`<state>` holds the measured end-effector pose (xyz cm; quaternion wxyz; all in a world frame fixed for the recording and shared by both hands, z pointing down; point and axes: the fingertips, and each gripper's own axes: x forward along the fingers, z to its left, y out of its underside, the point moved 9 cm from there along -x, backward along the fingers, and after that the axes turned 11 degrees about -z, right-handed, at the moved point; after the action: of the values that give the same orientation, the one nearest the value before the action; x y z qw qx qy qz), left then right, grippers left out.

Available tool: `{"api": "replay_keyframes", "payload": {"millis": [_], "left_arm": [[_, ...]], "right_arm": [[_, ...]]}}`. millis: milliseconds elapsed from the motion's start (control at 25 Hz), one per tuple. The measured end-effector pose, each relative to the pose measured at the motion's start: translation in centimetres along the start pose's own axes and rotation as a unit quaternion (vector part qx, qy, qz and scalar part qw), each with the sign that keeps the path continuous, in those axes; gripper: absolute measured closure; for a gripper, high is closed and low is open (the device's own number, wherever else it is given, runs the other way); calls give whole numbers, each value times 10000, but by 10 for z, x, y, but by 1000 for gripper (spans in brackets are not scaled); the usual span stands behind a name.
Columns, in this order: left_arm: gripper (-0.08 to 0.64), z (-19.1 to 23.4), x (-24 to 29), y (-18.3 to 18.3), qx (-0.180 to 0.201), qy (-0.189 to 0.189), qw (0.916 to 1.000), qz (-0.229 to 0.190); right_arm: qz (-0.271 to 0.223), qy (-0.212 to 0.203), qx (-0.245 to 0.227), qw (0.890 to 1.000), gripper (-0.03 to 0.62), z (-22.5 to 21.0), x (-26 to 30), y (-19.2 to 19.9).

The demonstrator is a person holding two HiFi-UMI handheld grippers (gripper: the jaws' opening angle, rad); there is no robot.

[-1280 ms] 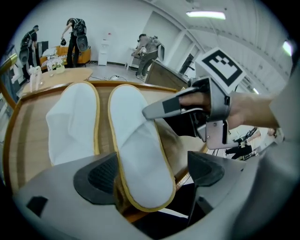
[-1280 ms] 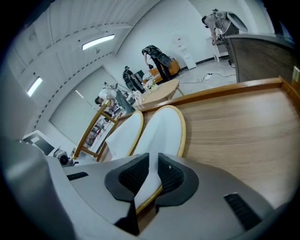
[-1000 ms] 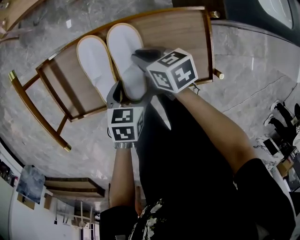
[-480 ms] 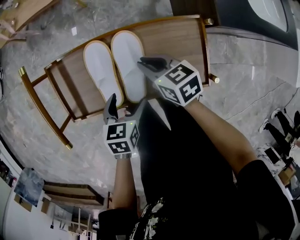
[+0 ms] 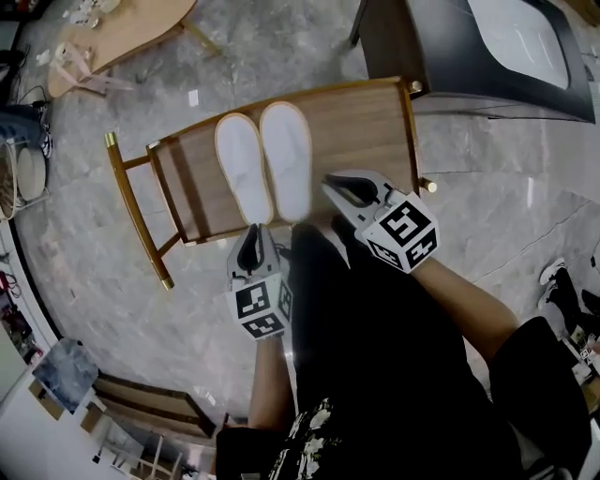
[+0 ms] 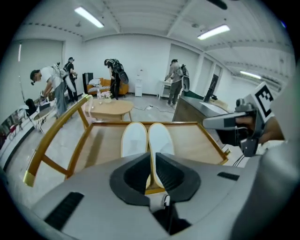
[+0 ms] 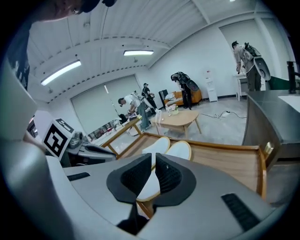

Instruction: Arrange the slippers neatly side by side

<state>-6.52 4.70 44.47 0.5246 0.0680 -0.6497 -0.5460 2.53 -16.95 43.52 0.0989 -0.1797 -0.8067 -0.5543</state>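
Note:
Two white slippers lie side by side on a low wooden rack (image 5: pixel 361 122), the left slipper (image 5: pixel 241 167) touching the right slipper (image 5: pixel 286 159). Both grippers hang apart from them, on my side of the rack's near edge. My left gripper (image 5: pixel 251 234) points at the slippers' heels; its jaws are closing to a thin slit with nothing between them. My right gripper (image 5: pixel 330 180) hovers by the right slipper's heel, its jaws also closing and empty. In the left gripper view the pair (image 6: pixel 133 138) (image 6: pixel 161 138) lies straight beyond that gripper (image 6: pixel 152 158). The right gripper (image 7: pixel 153 161) sees both slippers (image 7: pixel 159 144) (image 7: pixel 182 150).
A dark counter with a white basin (image 5: pixel 450 47) stands just beyond the rack's right end. A light wooden table (image 5: pixel 122 23) is at the far left. Several people (image 6: pixel 51 89) work at the back of the room. The marble floor (image 5: pixel 84 225) surrounds the rack.
Both grippers have drawn back from the slippers toward me. The left jaws, wide open by the heel earlier, have come together. The slippers stay side by side on the rack.

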Motion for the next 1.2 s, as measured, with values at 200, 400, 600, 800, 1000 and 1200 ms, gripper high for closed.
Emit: {"api": "replay_keyframes", "payload": {"millis": [200,400,600,800,1000,1200], "left_arm": [[549,8,-18,-17,240,111,9993,-282],[557,37,-44,-37,408,306,9960,-740],[557,52,-61,-74,1256,452,9826,-1295],[557,61,-76,-105,1405,492,9728,-1776],[557,67,-97,-132,1659,606,9575,-2282],[557,72,-111,-150,1768,630,9461,-2639]], "right_arm": [[-277,381,4,9989,581,13,-27,-5],[-941,971,400,9900,592,41,-39,-15],[-1257,1139,-19,9855,592,71,-40,-38],[-1662,1323,-722,9745,594,91,-45,-64],[-2224,1521,-1279,9545,594,119,-55,-94],[-2583,1655,-1530,9394,594,140,-67,-116]]}}
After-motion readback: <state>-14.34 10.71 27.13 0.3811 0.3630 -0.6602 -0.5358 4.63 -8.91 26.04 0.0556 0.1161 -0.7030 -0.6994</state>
